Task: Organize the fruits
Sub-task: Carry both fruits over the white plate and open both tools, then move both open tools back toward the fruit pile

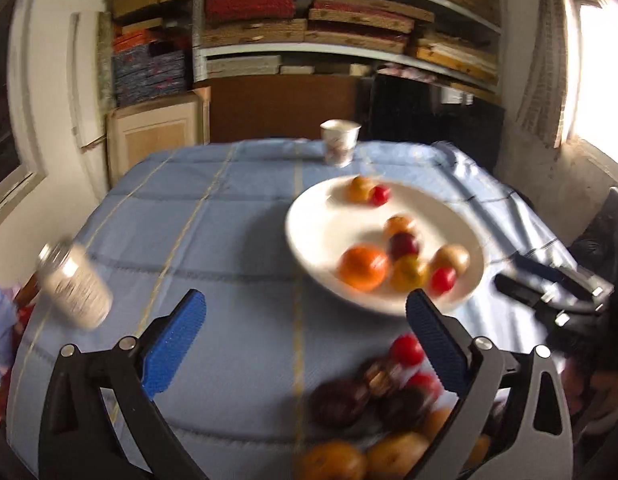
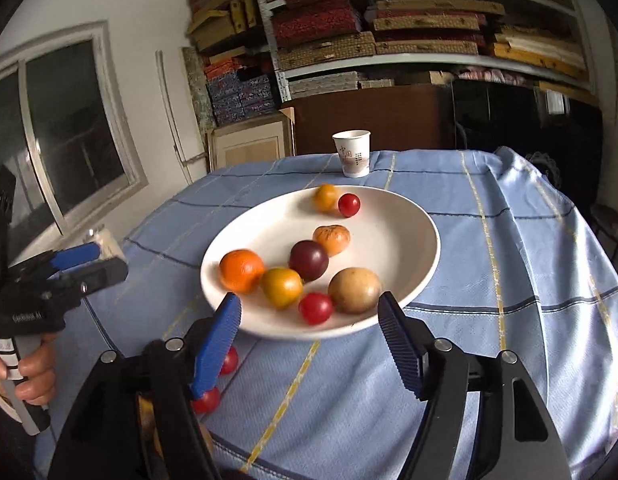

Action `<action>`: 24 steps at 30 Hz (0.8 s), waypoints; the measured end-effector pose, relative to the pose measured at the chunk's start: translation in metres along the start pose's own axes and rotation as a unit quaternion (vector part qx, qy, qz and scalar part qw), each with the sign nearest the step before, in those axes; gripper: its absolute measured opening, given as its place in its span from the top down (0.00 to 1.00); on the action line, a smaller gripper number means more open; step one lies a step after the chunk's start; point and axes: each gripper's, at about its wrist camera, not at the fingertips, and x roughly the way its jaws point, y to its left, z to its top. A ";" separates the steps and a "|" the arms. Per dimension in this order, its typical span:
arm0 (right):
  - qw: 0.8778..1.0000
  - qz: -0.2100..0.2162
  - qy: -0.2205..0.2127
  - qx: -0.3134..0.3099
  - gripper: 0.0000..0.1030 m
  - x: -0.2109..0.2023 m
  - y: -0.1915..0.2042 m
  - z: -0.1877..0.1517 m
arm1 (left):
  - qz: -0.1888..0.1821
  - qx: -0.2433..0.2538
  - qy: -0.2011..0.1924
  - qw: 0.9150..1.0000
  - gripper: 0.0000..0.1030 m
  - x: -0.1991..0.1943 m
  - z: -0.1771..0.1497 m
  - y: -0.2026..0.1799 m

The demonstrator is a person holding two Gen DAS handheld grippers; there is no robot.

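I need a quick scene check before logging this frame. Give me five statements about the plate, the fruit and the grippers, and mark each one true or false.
1. The white plate holds eight pieces of fruit. True.
2. The right gripper is shut on the dark plum. False: it is open and empty, and the plum lies on the plate.
3. A paper cup stands upright on the cloth beyond the plate. True.
4. All fruit is already on the plate. False: a pile of fruit lies on the blue tablecloth near the left gripper.
5. The left gripper is open. True.
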 end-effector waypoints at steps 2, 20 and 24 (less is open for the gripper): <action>0.999 -0.018 -0.010 -0.030 0.30 -0.005 0.013 -0.004 | 0.018 -0.008 0.017 1.000 0.04 -0.001 -0.011 0.011; 0.997 0.007 0.028 -0.077 0.30 -0.012 0.041 -0.015 | -0.007 -0.093 0.061 0.994 0.04 0.002 -0.032 0.047; 0.996 0.035 0.038 -0.073 0.30 -0.019 0.037 -0.020 | -0.008 -0.091 0.069 0.993 0.04 0.004 -0.034 0.048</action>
